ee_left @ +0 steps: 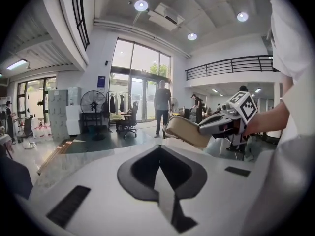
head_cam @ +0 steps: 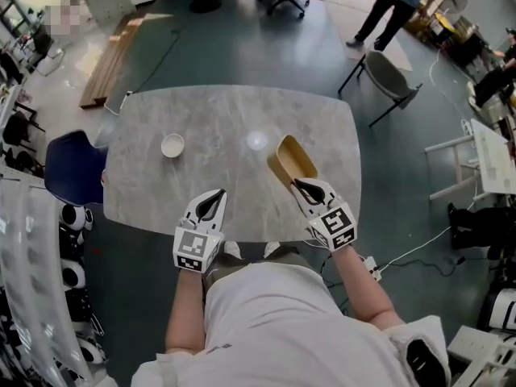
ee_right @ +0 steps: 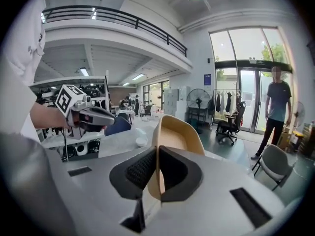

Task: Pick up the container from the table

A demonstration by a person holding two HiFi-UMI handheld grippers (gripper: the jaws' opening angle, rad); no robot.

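Note:
A tan oblong container point(head_cam: 292, 160) is lifted off the marble table point(head_cam: 226, 115), held by its near rim. My right gripper point(head_cam: 304, 187) is shut on that rim; in the right gripper view the container point(ee_right: 178, 134) wall runs between the two dark pads point(ee_right: 140, 168). From the left gripper view the container point(ee_left: 184, 131) and the right gripper point(ee_left: 206, 128) appear at the right, raised above the tabletop. My left gripper point(head_cam: 214, 201) hovers over the table's near edge, shut with nothing in it; its jaws meet in the left gripper view point(ee_left: 160, 166).
A small white bowl point(head_cam: 172, 145) sits on the table's left part. A blue chair point(head_cam: 72, 166) stands at the table's left end, a grey chair point(head_cam: 387, 75) beyond the far right corner. A person point(head_cam: 395, 6) stands further back. Racks of equipment line the left side.

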